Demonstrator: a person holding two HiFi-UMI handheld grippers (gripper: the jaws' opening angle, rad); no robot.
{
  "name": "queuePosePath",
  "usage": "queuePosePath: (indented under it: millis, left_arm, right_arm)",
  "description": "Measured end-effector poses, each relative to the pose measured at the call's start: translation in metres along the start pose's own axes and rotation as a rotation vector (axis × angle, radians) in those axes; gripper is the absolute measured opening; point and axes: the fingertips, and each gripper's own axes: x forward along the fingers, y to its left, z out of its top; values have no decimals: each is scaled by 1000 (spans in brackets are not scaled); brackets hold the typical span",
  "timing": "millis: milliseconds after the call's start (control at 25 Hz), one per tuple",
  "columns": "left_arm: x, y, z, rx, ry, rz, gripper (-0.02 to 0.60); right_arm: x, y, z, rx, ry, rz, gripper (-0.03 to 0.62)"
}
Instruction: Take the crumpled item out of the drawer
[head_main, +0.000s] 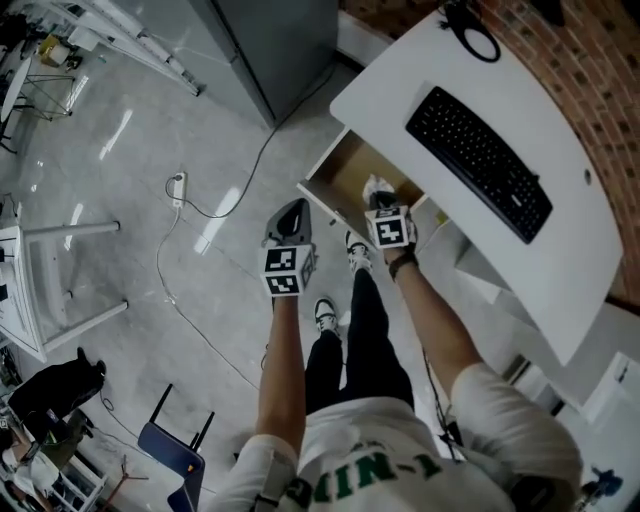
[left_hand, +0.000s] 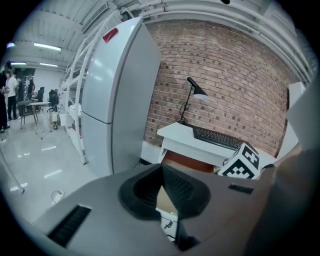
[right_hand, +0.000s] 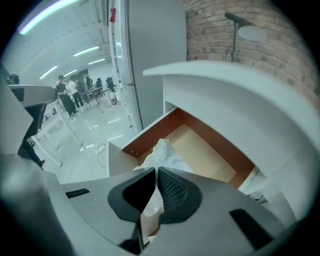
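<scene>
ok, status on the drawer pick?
Right hand-held gripper shut on crumpled paper, paper not yet out of the open drawer. Left hand-held gripper shut, empty, held clear of the drawer. Nothing seen blocking the lift.

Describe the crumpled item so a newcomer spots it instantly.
Find the white desk with the black keyboard; under its edge a wood-lined drawer stands open. Inside sits the crumpled white paper, wrinkled and pale against the bare tan bottom, pinched by the right hand-held gripper.
</scene>
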Motion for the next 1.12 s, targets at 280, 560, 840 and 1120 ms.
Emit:
queuePosePath:
  millis: [280, 560, 840, 1120]
  left_arm:
    - [-42, -16, 56, 54, -24, 39, 0]
    - [-93, -45, 116, 84, -108, 36, -2]
    - [-153, -69, 168, 141, -212, 65, -2]
    - [-203, -89, 195, 190, -264, 52, -2]
  right_arm:
    - [-111, -12, 60, 61, -193, -45, 17]
    - [-218, 4, 92, 67, -371, -23, 17]
    - [-308, 17, 108, 90, -532, -14, 17]
    - [-375, 33, 132, 61, -691, -33, 17]
